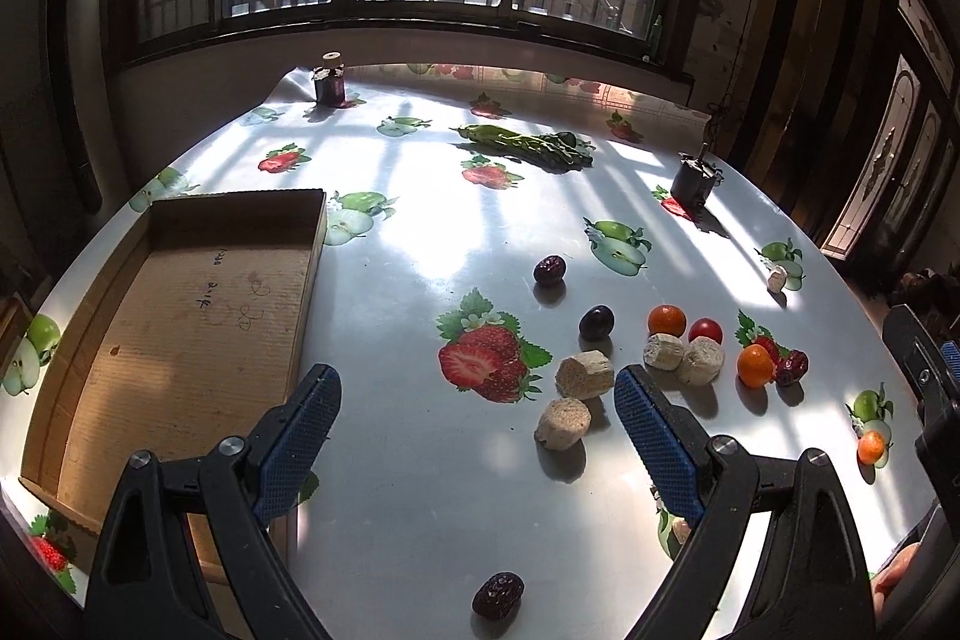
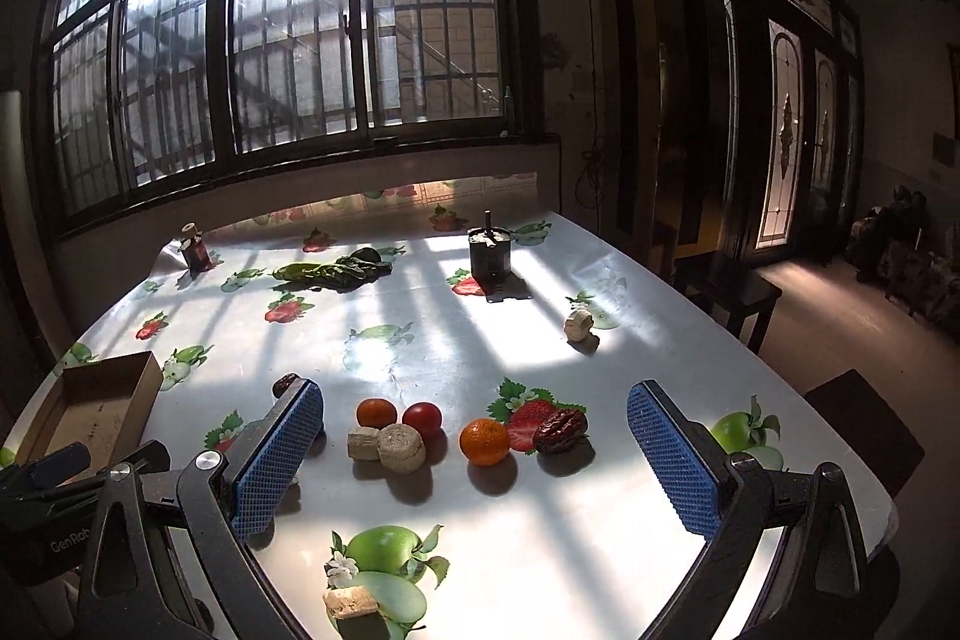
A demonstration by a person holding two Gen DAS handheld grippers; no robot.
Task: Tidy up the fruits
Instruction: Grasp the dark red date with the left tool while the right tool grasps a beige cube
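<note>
Two sets of blue-padded tongs hang wide open and empty above a round table (image 1: 420,520) covered in glossy fruit-print oilcloth. Between the fingers of the left tongs (image 1: 477,418) lie two beige cylindrical chunks (image 1: 583,373), with a wrinkled dark red date (image 1: 497,603) nearer the camera. A shallow brown cardboard box (image 1: 180,316) sits touching the left finger's outer side, holding no fruit. Ahead of the right tongs (image 2: 474,445) cluster a small orange mandarin (image 2: 484,441), a second mandarin (image 2: 376,412), a red cherry tomato (image 2: 422,419), two more beige chunks (image 2: 401,447) and another dark date (image 2: 560,430). Far beyond lie dark green leafy vegetables (image 2: 333,272) and a black metal can (image 2: 489,256).
</note>
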